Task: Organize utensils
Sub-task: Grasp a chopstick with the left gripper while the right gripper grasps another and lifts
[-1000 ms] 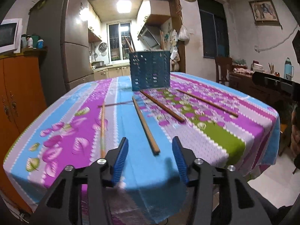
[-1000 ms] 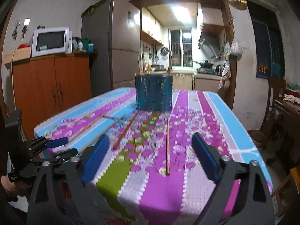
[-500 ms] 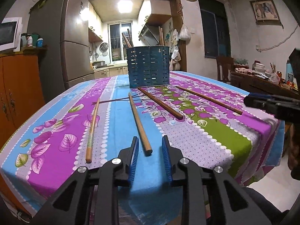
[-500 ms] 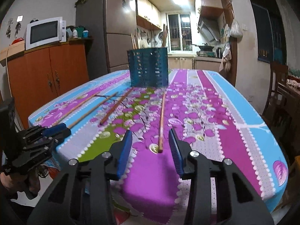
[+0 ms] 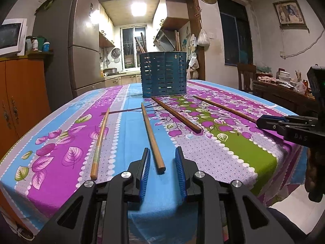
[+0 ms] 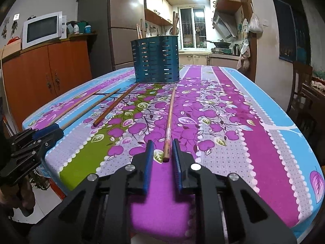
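Left gripper and right gripper each straddle a chopstick end, jaws narrowed, closing, not yet pinching. Sticks look light, stiff, likely roll-prone; grip near ends.

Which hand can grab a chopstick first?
Probably the right gripper: its jaws have just been closing and sit narrowly around its chopstick. The left gripper's gap looks wider.

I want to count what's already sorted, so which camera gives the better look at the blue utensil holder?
The left wrist view: the blue utensil holder sits central, front-on, with chopstick tops showing above both ends of its rim. The right wrist view shows it angled and darker, though sticks still rise above it.
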Tool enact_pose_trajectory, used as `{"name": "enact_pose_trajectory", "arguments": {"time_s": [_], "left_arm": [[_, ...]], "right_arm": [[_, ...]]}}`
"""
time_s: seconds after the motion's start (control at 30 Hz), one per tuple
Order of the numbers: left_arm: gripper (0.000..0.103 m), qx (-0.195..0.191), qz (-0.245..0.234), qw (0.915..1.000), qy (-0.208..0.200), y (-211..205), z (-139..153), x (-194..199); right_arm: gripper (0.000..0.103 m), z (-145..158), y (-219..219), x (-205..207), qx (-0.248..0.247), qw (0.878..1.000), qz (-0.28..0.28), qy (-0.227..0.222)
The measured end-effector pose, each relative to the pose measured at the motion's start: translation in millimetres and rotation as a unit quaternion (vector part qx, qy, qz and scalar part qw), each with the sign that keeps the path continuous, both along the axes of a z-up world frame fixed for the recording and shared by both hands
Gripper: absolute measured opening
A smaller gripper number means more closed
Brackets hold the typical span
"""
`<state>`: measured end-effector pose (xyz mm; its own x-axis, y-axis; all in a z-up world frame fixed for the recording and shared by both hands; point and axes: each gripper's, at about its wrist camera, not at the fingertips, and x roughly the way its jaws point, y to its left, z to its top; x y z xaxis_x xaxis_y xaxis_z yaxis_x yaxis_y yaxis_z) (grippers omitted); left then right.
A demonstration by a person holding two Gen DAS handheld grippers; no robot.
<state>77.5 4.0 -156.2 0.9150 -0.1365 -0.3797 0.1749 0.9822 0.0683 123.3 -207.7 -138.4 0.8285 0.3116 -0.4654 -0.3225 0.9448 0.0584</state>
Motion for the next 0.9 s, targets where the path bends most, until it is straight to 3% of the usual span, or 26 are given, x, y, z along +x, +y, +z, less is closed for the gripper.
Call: {"name": "enact_pose_trajectory", "arguments": {"time_s": [0.2,0.53,0.63,0.7,0.9], "left_arm": [[0.021,-0.001,-0.001,1.0000,-0.004,-1.5,-1.4,-1.1],[0.021,-0.006,0.003,0.9998,-0.016,-1.2,-4.5,-6.1],[0.017,-0.009,0.007,0.9998,-0.017,-0.4,-4.5,-7.1],[0.010,-0.011,0.010,0.9998,-0.013,1.3,-3.7,-7.3],[0.008,-0.017,0.009,0.9997,-0.014,5.5,5.6,-11.6]], "right_arm": [[0.017,-1.0,3.5,0.2,-0.006,1.000,-0.004,-0.006],[0.017,-2.2,2.5,-4.6,-0.011,1.000,-0.007,-0.012],[0.005,-2.9,1.8,-5.2,-0.008,1.000,-0.011,-0.015],[0.005,-3.1,2.6,-6.1,-0.008,1.000,-0.013,-0.017],[0.005,7.2,1.1,-11.7,-0.001,1.000,-0.013,-0.028]]}}
